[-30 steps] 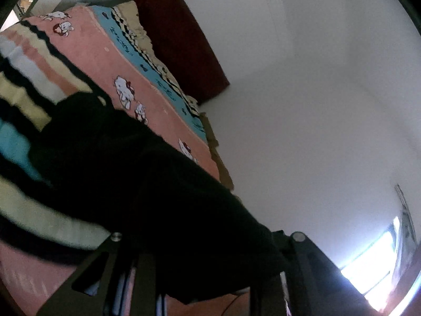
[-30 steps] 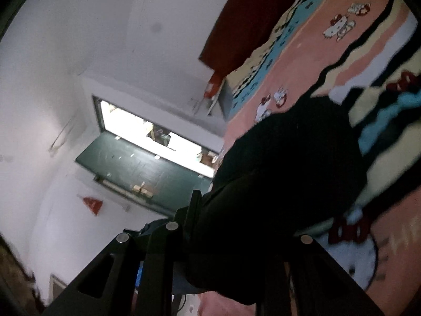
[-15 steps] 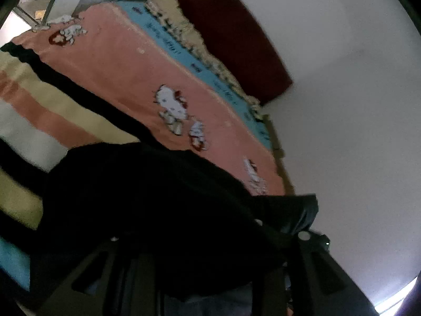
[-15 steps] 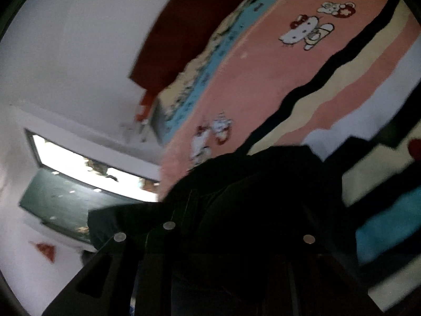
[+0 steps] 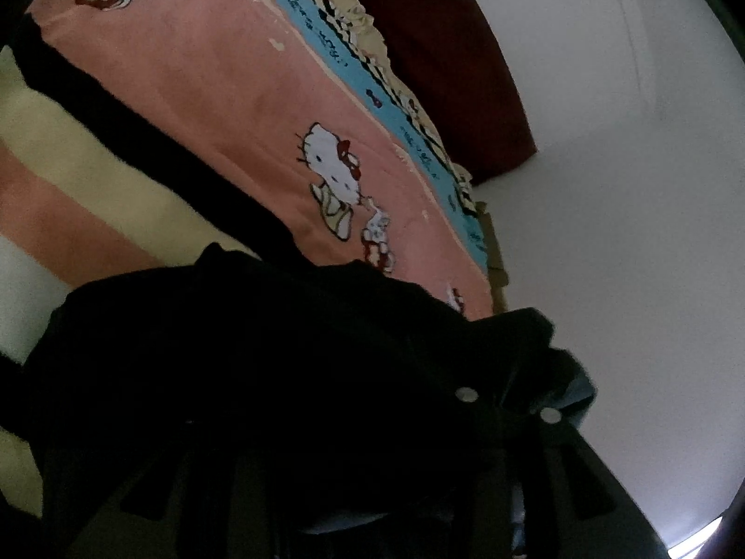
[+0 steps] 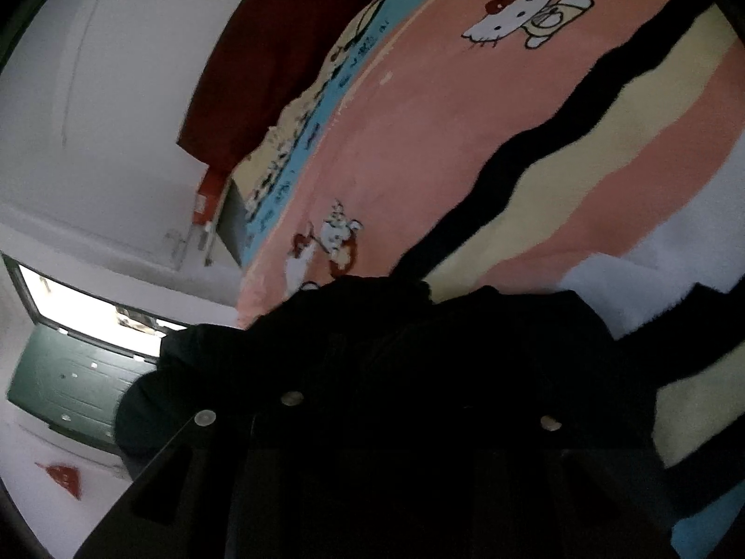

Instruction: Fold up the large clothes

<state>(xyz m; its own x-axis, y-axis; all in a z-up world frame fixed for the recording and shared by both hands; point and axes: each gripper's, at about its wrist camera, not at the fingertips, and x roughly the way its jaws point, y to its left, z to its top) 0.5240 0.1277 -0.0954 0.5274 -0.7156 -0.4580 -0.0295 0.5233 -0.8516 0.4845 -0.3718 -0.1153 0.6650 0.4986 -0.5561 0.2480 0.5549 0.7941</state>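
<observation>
Bed blanket (image 5: 223, 107) with cartoon-cat print and wavy stripes fills both wrist views, white wall (image 5: 628, 186) behind. Black garment (image 5: 279, 349) lies bunched on the blanket's near part, draped over both tools, covering most of the fingers. Left gripper (image 5: 354, 489): jaws opening, cloth between them; too dark to tell if the pads bite it. Right gripper (image 6: 400, 475): same, jaws opening with black fabric across the gap, grip can't be read. Both point down toward the blanket, likely because a folded edge is being laid down and let go. Part of the garment hangs past the blanket's edge, on the wall side in the left view. Dark red headboard (image 5: 442, 70) stands at the blanket's far end; bright window (image 6: 84, 303) is off the blanket's side in the right view.
</observation>
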